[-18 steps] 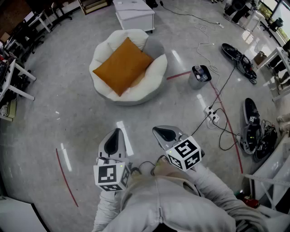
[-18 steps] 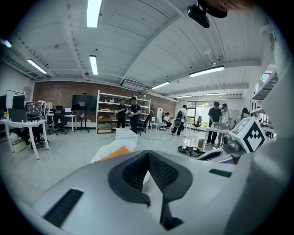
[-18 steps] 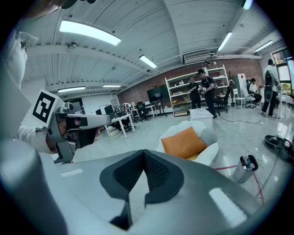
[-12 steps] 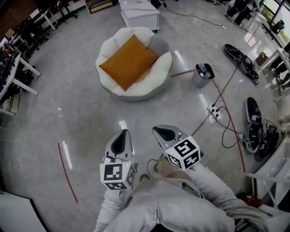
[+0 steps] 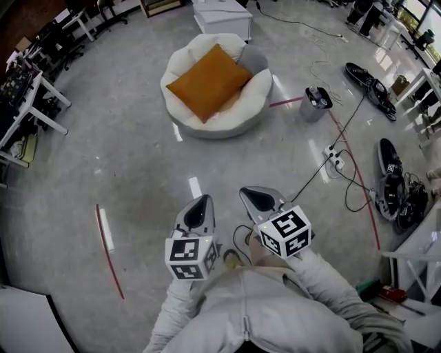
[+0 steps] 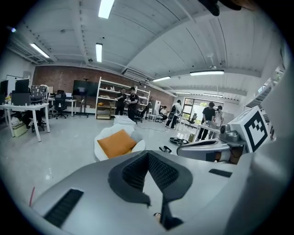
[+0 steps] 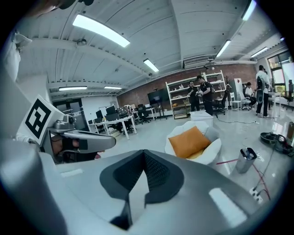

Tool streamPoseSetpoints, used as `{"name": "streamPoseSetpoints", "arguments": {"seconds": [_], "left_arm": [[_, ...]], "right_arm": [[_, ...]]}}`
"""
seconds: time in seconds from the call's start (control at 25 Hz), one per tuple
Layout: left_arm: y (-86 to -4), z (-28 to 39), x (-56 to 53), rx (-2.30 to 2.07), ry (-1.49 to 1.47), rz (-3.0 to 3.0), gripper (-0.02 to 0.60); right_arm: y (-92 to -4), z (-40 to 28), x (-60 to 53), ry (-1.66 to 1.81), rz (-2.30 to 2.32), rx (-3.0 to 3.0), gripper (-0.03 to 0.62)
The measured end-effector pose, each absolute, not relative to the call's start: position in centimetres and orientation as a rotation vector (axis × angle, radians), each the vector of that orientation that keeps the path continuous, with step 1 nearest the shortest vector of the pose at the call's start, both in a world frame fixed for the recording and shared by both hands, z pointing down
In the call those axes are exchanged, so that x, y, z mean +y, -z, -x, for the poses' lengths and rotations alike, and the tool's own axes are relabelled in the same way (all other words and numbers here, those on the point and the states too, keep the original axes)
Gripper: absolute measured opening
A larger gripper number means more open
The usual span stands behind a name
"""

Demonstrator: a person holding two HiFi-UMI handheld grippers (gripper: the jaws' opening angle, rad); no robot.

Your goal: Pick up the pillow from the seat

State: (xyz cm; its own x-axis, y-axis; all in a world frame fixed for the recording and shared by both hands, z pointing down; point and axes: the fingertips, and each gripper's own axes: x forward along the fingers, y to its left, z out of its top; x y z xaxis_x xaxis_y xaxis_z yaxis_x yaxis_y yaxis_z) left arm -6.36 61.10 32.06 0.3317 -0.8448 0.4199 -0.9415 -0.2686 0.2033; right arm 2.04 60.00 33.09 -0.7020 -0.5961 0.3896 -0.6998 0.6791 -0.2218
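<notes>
The pillow (image 5: 209,81) covered most of the hollow of the seat (image 5: 207,127), so the seat's base was concealed. A grey cushion (image 5: 253,61) behind the pillow showed at one corner only. A white table (image 5: 222,12) beyond the seat was cut off by the upper edge of the head view. The person's hands were largely concealed beneath the marker cubes (image 5: 189,256). In both gripper views the housings of the tongs blocked the near floor, and the people (image 6: 131,98) by the shelving (image 6: 108,98) were too small to resolve. The left tongs (image 5: 204,201) were fully closed, pads meeting at the tips, with nothing between them and in contact with nothing. The right tongs (image 5: 245,192) were likewise fully closed and empty. Both were held side by side above the bare floor (image 5: 124,158), pointing toward the seat and well apart from it. The orange pillow lay tilted on the round white seat, leaning against its padded rim, untouched. A waste bin (image 5: 316,103) stood on the floor to the seat's right.
</notes>
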Motion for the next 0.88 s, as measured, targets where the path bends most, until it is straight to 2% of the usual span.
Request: {"name": "streamPoseSetpoints", "arguments": {"seconds": [0.88], "left_arm": [[-30.9, 8.9, 65.9, -1.496, -0.309, -2.261, 0.002]], "right_arm": [[-30.3, 1.7, 66.7, -0.481, -1.129, -2.62, 0.0]]}}
